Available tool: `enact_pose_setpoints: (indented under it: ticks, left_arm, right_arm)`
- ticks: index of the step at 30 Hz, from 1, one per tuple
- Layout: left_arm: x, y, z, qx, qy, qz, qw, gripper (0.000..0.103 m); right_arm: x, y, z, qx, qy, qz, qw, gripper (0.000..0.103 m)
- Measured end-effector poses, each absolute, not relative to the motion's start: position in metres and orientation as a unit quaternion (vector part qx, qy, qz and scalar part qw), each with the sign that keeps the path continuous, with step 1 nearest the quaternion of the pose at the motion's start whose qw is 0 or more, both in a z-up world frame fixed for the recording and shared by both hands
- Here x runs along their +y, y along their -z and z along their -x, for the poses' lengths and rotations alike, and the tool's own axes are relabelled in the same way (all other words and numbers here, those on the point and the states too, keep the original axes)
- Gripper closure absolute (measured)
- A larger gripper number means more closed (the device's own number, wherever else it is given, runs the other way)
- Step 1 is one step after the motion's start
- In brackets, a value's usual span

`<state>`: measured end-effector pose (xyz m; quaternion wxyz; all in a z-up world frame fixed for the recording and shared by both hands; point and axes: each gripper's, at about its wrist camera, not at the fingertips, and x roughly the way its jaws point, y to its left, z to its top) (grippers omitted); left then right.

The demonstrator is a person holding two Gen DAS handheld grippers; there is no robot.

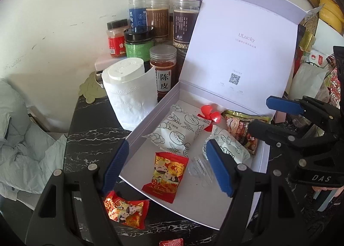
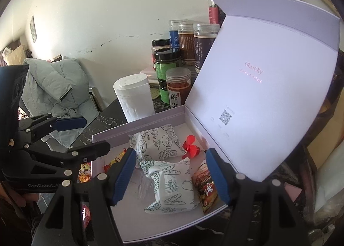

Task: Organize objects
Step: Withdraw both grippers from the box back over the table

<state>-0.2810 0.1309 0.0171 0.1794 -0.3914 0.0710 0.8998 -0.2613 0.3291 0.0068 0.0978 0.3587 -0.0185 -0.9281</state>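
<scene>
- Although most of the snacks already lay inside the white box (image 1: 150, 115), one red snack packet (image 1: 125, 209) sat outside it on the black marbled table (image 1: 90, 138), just beside the box's near wall, and the corner of another red wrapper (image 1: 172, 242) showed at the bottom edge of the left wrist view.
- Inside the box lay a second red packet (image 1: 165, 174), two white printed pouches (image 1: 178, 130), a brown sachet (image 1: 243, 130), a clear plastic piece (image 1: 198, 167) and a small red propeller-like toy (image 1: 209, 116).
- The left gripper (image 1: 169, 167) hung over the box's near end with its jaws spread and nothing between them; the right gripper (image 2: 171, 176) likewise stood spread and empty above the pouches.
- The loose packet looked light, soft and crinkly, its foil probably slippery; a pinch across its middle or on a crimped end seemed the safest hold, since it lay flat on the table.
- The pouches looked puffed and yielding, likely to crush under a hard squeeze.
- The box's lid (image 2: 268, 87) stood open, leaning back toward a cluster of jars (image 1: 159, 22).
- A paper roll (image 1: 131, 95) stood just beside the box's far left corner; a grey padded jacket (image 2: 58, 87) lay beyond the table against a scuffed white wall.
</scene>
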Motion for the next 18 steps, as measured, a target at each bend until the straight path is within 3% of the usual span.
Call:
enact_pose_setpoints:
  ticks: [18]
  left_arm:
    - [0.097,-0.058,0.217,0.052,-0.910,0.372,0.176,0.027]
  right_arm:
    - [0.305,-0.051,0.197,0.004,0.936,-0.342,0.081,0.033]
